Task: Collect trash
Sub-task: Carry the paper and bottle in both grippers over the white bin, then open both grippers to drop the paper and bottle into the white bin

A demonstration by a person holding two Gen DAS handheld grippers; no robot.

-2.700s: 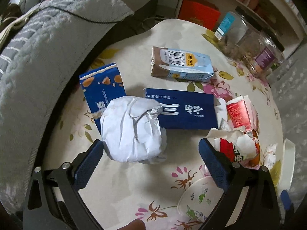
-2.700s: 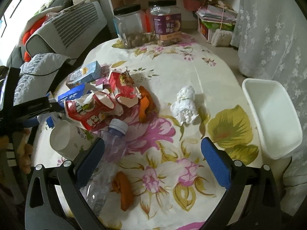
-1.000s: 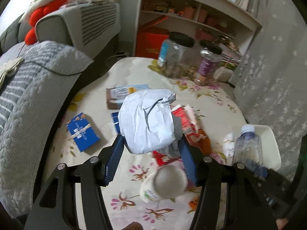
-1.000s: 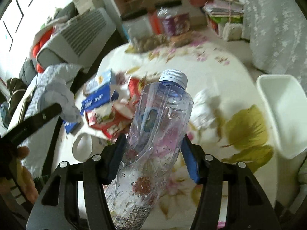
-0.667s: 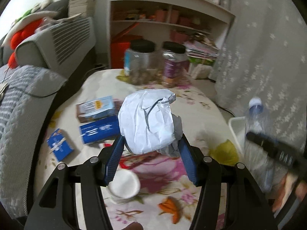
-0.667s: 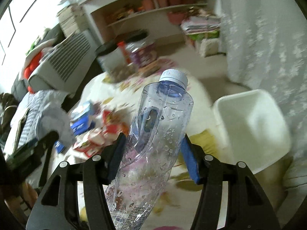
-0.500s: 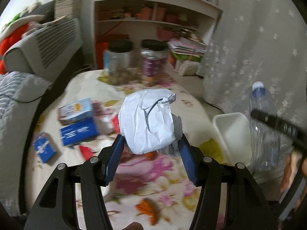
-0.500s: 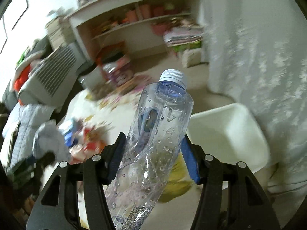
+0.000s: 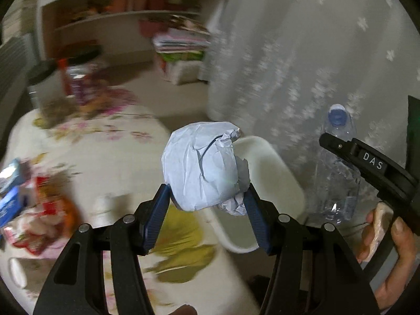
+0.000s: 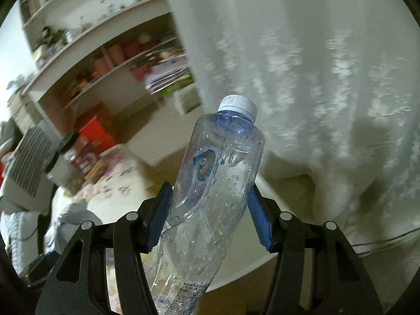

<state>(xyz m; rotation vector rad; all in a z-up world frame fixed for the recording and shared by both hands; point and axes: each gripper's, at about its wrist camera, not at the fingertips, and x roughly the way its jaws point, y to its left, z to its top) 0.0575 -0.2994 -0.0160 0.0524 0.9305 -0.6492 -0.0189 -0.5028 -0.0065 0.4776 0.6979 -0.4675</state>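
Left wrist view: your left gripper [image 9: 207, 204] was clamped on the crumpled white paper ball [image 9: 202, 168], blue pads pressed into both its sides. The ball sat in front of the white plastic bin [image 9: 273, 183], near its left rim. The flowered tablecloth [image 9: 105, 162] lay left of the bin, with red wrappers [image 9: 39, 215] well left of it. Right of the bin, your right hand [image 9: 388, 239] carried the right gripper [image 9: 341, 147].

Right wrist view: your right gripper [image 10: 210, 210] was clamped on the clear plastic bottle with white cap [image 10: 218, 173], tilted cap-up. The bin [image 10: 283, 191] showed behind the bottle, against the white curtain [image 10: 315, 78].
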